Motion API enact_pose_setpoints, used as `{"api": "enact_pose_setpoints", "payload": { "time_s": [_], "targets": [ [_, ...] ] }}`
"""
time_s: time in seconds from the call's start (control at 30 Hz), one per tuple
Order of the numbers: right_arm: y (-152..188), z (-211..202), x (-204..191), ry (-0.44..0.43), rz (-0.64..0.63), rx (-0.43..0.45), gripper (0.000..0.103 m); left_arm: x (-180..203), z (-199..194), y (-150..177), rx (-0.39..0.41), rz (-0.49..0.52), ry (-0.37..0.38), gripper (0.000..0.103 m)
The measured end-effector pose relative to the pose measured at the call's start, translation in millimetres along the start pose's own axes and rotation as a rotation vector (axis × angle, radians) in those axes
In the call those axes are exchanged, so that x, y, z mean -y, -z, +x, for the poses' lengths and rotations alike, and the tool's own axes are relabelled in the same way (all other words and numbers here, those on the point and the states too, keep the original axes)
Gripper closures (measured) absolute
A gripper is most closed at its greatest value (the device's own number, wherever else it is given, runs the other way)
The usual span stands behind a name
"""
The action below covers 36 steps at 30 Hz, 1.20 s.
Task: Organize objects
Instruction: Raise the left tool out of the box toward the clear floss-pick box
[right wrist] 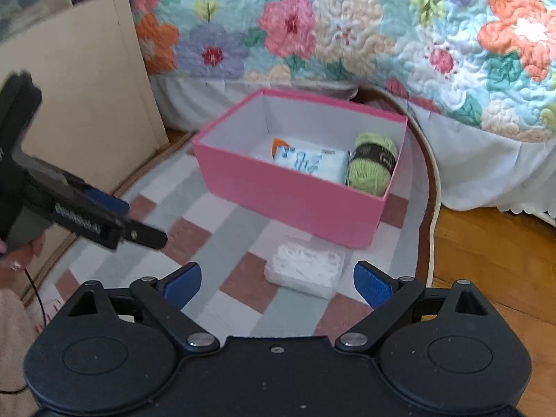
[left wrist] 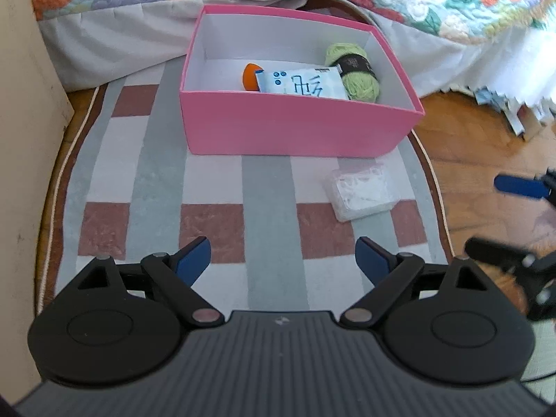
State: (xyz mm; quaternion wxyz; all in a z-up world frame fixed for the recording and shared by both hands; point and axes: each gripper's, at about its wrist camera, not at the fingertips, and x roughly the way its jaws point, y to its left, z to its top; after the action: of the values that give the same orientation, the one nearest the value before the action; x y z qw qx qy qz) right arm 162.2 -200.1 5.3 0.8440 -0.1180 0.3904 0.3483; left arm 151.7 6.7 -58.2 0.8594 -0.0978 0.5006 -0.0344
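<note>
A pink box [left wrist: 288, 132] [right wrist: 278, 194] stands on a checked rug, holding a green yarn ball [left wrist: 354, 69] [right wrist: 371, 165], a white and blue packet [left wrist: 300, 85] [right wrist: 309, 161] and an orange thing [left wrist: 250, 76] partly under the packet. A clear packet of white items [left wrist: 361, 193] [right wrist: 305, 271] lies on the rug in front of the box. My left gripper [left wrist: 279, 262] hangs open and empty over the rug, left of that packet. My right gripper [right wrist: 278, 281] is open, with the clear packet just beyond and between its fingers, untouched. The left gripper [right wrist: 132, 222] also shows in the right wrist view.
A bed with a floral quilt [right wrist: 347, 34] and white skirt rises behind the box. A beige cardboard panel [right wrist: 87, 104] stands at the left. Wooden floor [left wrist: 486, 132] borders the rug [left wrist: 215, 180] on the right. A person's hand [right wrist: 17, 253] shows at the left edge.
</note>
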Motion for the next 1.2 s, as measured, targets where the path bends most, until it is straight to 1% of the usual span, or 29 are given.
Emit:
{"api": "enact_pose_setpoints", "payload": {
  "time_s": [0.1, 0.2, 0.33, 0.5, 0.6, 0.7, 0.77, 0.9, 0.97, 1.03, 1.1, 1.2],
  "targets": [
    [4, 8, -8, 0.023, -0.058, 0.002, 0.006, -3, 6, 0, 0.005, -0.014, 0.038, 0.013],
    [7, 13, -15, 0.017, -0.101, -0.001, 0.006, -4, 12, 0, 0.016, -0.035, 0.068, 0.013],
    [10, 21, -16, 0.008, -0.085, -0.008, 0.006, 0, 16, 1, 0.011, -0.037, 0.091, 0.013],
    [15, 29, -16, -0.008, -0.078, 0.006, 0.006, 0, 28, 4, 0.003, -0.061, 0.095, 0.013],
    [19, 35, -16, 0.001, -0.089, 0.014, 0.006, 1, 35, 8, 0.036, -0.052, 0.121, 0.015],
    [22, 39, -12, 0.0, -0.081, 0.031, 0.006, 3, 45, 11, 0.038, -0.06, 0.159, 0.016],
    [23, 41, -9, -0.001, -0.069, 0.044, 0.006, 4, 50, 11, 0.054, -0.06, 0.167, 0.016],
    [25, 50, -4, 0.028, -0.058, 0.058, 0.006, 6, 61, 10, 0.08, -0.064, 0.196, 0.016],
    [27, 57, -3, 0.029, -0.055, 0.05, 0.006, 8, 66, 10, 0.111, -0.059, 0.194, 0.016],
    [31, 64, -2, 0.002, -0.057, 0.039, 0.006, 9, 69, 9, 0.136, -0.056, 0.192, 0.016],
    [36, 69, -5, 0.001, -0.064, 0.024, 0.006, 11, 74, 7, 0.142, -0.055, 0.208, 0.016],
    [42, 76, -8, 0.01, -0.091, 0.024, 0.006, 11, 85, 6, 0.126, -0.072, 0.231, 0.017]
  ]
}}
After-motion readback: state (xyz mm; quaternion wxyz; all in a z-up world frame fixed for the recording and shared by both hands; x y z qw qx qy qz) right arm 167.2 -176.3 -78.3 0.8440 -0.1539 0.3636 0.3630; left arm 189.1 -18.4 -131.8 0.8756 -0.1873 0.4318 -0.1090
